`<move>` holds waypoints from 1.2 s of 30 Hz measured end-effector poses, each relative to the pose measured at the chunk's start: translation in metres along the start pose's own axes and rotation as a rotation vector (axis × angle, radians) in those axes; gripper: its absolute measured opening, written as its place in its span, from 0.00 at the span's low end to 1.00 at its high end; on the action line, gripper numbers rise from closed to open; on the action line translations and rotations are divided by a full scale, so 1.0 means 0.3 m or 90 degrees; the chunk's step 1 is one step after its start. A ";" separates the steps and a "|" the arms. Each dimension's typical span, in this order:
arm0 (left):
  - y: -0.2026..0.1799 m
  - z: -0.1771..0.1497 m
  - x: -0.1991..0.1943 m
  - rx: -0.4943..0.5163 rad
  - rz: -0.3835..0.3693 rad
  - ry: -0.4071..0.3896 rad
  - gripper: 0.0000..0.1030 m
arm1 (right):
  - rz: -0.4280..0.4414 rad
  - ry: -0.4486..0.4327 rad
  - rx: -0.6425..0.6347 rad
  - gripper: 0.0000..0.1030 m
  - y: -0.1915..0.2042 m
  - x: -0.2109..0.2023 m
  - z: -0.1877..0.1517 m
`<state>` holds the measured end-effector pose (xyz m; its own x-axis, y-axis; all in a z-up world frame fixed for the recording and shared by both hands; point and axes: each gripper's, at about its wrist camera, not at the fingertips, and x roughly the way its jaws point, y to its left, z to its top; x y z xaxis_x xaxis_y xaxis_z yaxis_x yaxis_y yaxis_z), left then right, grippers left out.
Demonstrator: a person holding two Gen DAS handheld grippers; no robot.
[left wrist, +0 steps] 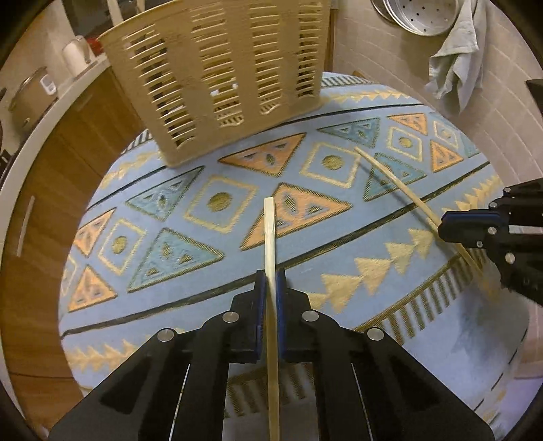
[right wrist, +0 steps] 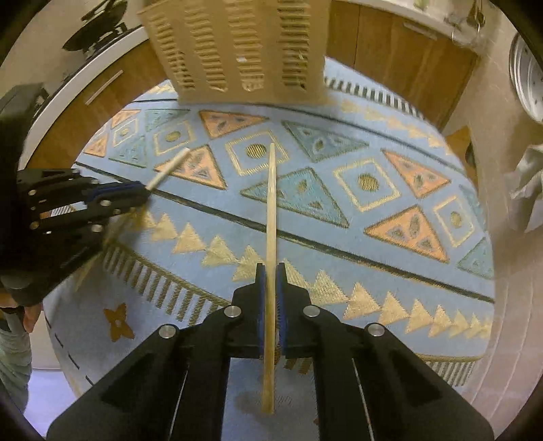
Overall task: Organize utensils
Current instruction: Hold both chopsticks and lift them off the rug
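No writing or brand can be read anywhere you are looking. Beneath both sets of jaws lies the round rug (left wrist: 190, 237), a short-pile weave in pale blue with orange and teal triangles, cream diamonds and a comb-like fringe band. Beyond the jaws, at the rug's far edge, stands the basket (left wrist: 217, 78), beige plastic with slatted walls. Your left gripper (left wrist: 270, 281) has its jaws closed on a chopstick (left wrist: 269, 230), a pale, squared bamboo stick that runs straight out ahead between the blue pads and back under the black linkage. Your right gripper (right wrist: 270, 274) is likewise clamped on the other chopstick (right wrist: 271, 203), thin and tapering forward from the pads. Only the left view shows the perforated metal tray (left wrist: 417, 15) and crumpled grey cloth (left wrist: 454, 57) against the tiled wall, far right of its jaws, and a pot (left wrist: 29, 98) on the desk (left wrist: 51, 112) far left. Only the right view shows your hand (right wrist: 32, 315) low to the left of its jaws
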<state>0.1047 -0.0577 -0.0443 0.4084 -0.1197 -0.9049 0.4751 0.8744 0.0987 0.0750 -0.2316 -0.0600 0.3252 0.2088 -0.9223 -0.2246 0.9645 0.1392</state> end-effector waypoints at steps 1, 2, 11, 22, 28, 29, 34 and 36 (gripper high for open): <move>0.007 -0.002 0.002 -0.001 -0.006 0.004 0.04 | -0.001 0.006 0.005 0.05 -0.006 0.011 0.001; 0.017 -0.005 0.003 -0.003 -0.013 0.010 0.04 | -0.001 0.005 0.005 0.05 -0.008 0.017 0.001; 0.066 0.036 0.018 0.015 -0.046 0.055 0.08 | 0.034 0.032 0.033 0.08 -0.047 0.039 0.052; 0.080 0.101 0.053 0.058 -0.097 0.129 0.11 | 0.009 0.074 -0.041 0.30 0.032 0.061 0.112; 0.024 0.127 0.072 0.086 -0.071 0.138 0.09 | -0.038 0.076 -0.062 0.08 0.099 0.085 0.120; 0.014 0.127 0.073 0.093 -0.054 0.136 0.05 | -0.031 0.078 -0.057 0.05 0.096 0.087 0.121; -0.041 0.124 0.074 0.089 -0.026 0.112 0.04 | -0.018 0.066 -0.048 0.04 0.089 0.083 0.117; -0.043 0.117 0.066 0.075 -0.035 0.093 0.04 | -0.007 0.052 -0.049 0.04 0.070 0.065 0.106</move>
<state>0.1339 -0.0880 -0.0488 0.2662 -0.0893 -0.9598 0.5854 0.8060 0.0874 0.1059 -0.2022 -0.0637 0.2526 0.1816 -0.9504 -0.2920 0.9508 0.1040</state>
